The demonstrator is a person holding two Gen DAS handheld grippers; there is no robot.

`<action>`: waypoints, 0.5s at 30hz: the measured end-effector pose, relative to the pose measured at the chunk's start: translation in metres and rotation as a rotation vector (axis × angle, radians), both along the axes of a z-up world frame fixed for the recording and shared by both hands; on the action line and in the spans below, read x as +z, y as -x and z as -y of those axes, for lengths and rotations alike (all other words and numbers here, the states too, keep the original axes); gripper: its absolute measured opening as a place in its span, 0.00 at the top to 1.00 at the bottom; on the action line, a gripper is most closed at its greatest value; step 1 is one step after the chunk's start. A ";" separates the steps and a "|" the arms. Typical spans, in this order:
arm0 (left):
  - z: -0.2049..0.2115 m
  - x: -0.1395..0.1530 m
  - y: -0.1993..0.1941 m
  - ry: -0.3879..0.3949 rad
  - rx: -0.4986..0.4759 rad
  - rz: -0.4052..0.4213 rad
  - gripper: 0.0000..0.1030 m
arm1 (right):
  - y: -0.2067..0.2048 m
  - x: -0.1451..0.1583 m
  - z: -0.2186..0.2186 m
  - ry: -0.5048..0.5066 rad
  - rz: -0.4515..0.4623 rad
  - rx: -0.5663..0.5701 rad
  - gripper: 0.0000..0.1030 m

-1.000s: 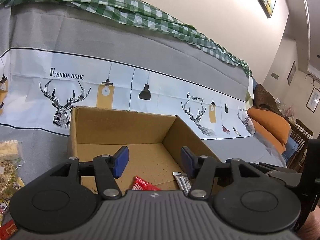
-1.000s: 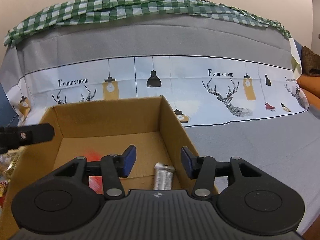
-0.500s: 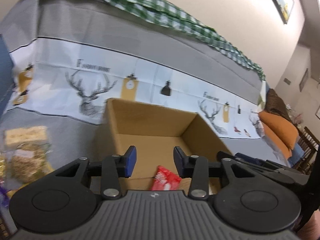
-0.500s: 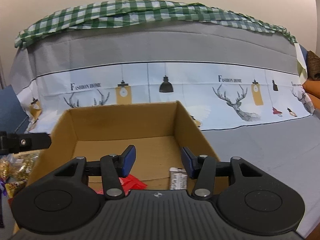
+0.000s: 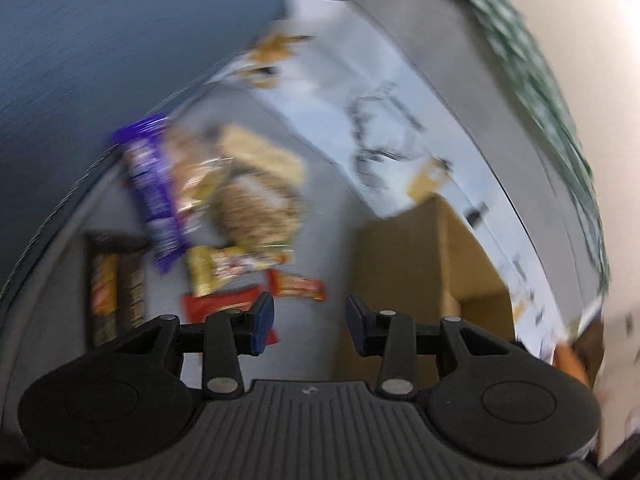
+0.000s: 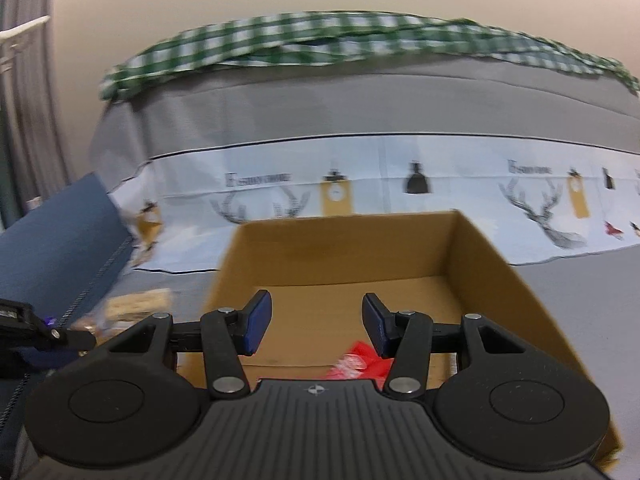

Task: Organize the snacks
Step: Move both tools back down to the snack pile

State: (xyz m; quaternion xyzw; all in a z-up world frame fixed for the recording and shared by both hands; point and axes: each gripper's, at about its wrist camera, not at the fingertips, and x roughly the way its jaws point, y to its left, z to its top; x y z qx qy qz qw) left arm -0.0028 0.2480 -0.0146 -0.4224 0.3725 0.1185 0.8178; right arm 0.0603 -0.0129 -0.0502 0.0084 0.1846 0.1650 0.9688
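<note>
A pile of snack packets lies on the grey cover in the blurred left wrist view: a purple packet (image 5: 150, 188), a clear bag of brown snacks (image 5: 256, 208), a yellow packet (image 5: 228, 266), an orange-red bar (image 5: 298, 285) and a red packet (image 5: 220, 304). My left gripper (image 5: 308, 326) is open and empty above the cover, right of the red packet. The open cardboard box (image 5: 424, 256) stands to its right. My right gripper (image 6: 316, 326) is open and empty over the box (image 6: 340, 248), which holds a red packet (image 6: 358, 362).
A dark snack box (image 5: 116, 280) lies at the left of the pile. A blue cushion (image 5: 100, 48) rises behind the snacks and shows in the right wrist view (image 6: 52, 240). The deer-print cover (image 6: 360, 184) and a green checked cloth (image 6: 320, 40) back the scene.
My left gripper has swung left from over the box to the snack pile, with heavy blur. My right gripper has shifted left and stays open over the box.
</note>
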 end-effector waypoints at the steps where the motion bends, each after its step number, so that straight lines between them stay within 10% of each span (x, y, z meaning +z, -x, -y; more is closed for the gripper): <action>1: -0.005 -0.001 0.003 0.006 0.025 -0.015 0.58 | 0.001 0.000 -0.006 -0.002 -0.001 0.019 0.49; 15: -0.041 -0.020 0.023 -0.054 0.270 -0.266 0.37 | 0.023 -0.017 -0.104 0.021 -0.076 0.317 0.50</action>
